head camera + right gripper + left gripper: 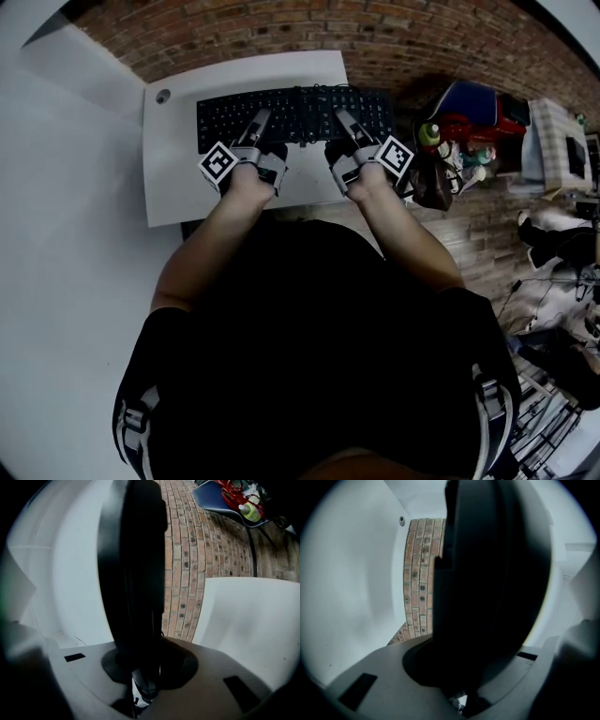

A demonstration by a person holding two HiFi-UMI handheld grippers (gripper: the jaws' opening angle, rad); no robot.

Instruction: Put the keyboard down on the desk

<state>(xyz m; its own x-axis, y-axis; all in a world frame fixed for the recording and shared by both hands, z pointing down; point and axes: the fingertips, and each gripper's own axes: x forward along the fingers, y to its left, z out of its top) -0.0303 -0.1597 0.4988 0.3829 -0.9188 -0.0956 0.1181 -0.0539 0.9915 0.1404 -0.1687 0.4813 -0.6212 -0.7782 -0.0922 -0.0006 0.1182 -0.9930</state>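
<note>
while the desk (173,192) lies below, the keyboard (300,105) sits over its far half, near edge pinched by left gripper (260,116) and right gripper (343,118). if one gripper releases early, it could tilt, slap down, or slide off the back.

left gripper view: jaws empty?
No: the left gripper is clamped on the keyboard, whose dark edge fills the space between its jaws in the left gripper view.
</note>
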